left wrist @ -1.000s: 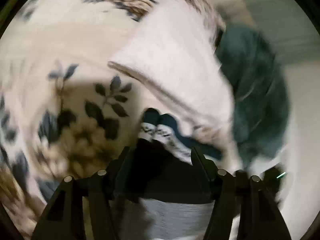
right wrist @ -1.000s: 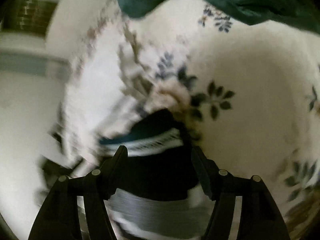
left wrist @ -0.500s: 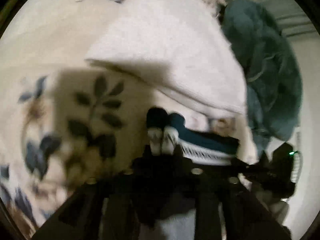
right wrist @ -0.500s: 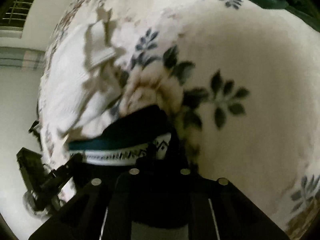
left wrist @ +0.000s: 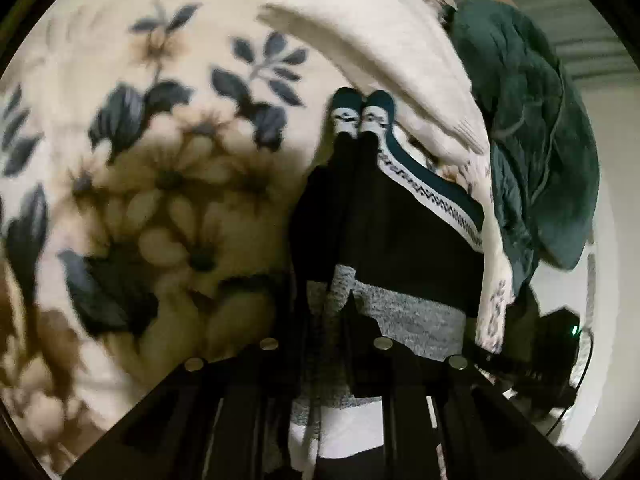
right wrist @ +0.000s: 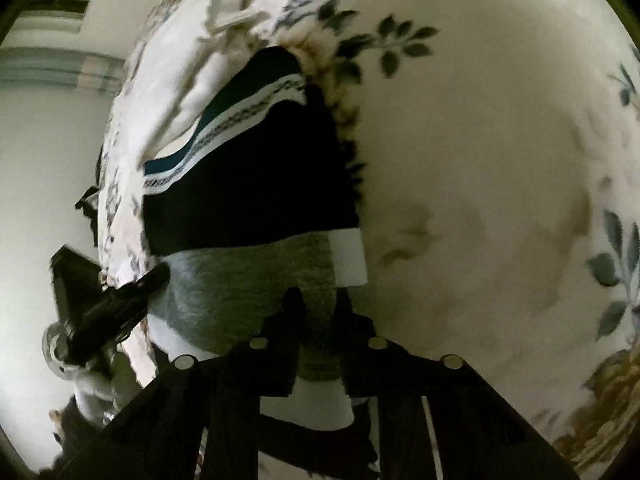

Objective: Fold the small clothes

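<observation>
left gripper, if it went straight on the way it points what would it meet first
The left gripper is shut on the grey cuff end of the socks, so the socks lie first in its line. Past their toes comes the white folded cloth on the floral blanket, though depth is unclear.

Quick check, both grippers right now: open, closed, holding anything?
Left gripper: closed on the striped garment's grey band.
Right gripper: closed on the same garment's grey band at its other end.
</observation>
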Demonstrator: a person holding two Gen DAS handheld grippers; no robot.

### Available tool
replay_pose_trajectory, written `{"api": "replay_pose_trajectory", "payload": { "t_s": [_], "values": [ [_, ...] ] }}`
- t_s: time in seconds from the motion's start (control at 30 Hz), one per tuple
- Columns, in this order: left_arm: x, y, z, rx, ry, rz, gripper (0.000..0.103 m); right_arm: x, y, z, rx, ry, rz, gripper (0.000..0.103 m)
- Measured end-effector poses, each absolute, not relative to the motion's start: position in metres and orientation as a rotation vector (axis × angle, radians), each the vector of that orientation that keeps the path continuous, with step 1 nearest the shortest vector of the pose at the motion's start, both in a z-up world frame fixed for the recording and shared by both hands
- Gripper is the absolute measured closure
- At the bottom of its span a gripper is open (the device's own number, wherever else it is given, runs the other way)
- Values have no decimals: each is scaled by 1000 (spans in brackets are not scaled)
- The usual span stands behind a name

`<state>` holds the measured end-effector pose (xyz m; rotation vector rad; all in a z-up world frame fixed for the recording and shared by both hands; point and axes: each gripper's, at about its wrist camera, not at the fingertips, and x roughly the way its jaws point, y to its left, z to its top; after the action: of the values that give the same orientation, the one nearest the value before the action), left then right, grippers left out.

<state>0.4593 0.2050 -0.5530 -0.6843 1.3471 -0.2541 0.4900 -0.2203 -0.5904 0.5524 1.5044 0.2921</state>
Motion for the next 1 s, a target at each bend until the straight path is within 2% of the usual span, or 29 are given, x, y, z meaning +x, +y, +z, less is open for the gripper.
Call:
{"api": "replay_pose_trajectory", "payload": {
  "t_s": [0.1,0.13,0.17,0.23,0.33,0.43,0.6,0.7,0.8,0.83,0.87,0.9,0.93,0.97,1.0],
  "values": [
    [447,209,-526,-705,1323,-259,84,498,-214,-580,478,1551,339,85],
    [433,215,-510,-760,1275,-287,73,500,-215,-575,478,1568,359,70],
    [417,220,-499,-800,1228,-300,48,503,-218,-570,494,1582,385,40],
    [382,226,-488,-865,1173,-277,22,508,-227,-558,504,1549,419,17],
    [326,221,-504,-1015,1163,-214,22,518,-238,-554,457,1543,466,16],
    [288,202,-542,-1171,1187,-147,22,536,-243,-572,491,1596,522,9],
    [296,162,-587,-1219,1197,-84,22,572,-221,-619,533,1672,635,8],
    [315,154,-606,-1234,1159,-25,21,588,-212,-643,616,1685,660,0],
    [325,154,-600,-1246,1090,40,21,596,-207,-647,696,1650,667,0],
    [327,154,-594,-1234,1058,51,34,596,-207,-646,717,1631,669,0],
    [328,155,-589,-1224,1039,53,54,596,-206,-645,734,1611,670,1],
    [330,157,-586,-1214,1032,50,61,595,-203,-644,747,1594,670,7],
    [333,159,-583,-1210,1031,44,67,593,-198,-644,752,1589,668,24],
    [335,163,-581,-1205,1034,37,70,591,-191,-646,744,1596,660,49],
    [337,168,-578,-1201,1035,30,71,588,-187,-648,739,1601,644,57]
  ]
}}
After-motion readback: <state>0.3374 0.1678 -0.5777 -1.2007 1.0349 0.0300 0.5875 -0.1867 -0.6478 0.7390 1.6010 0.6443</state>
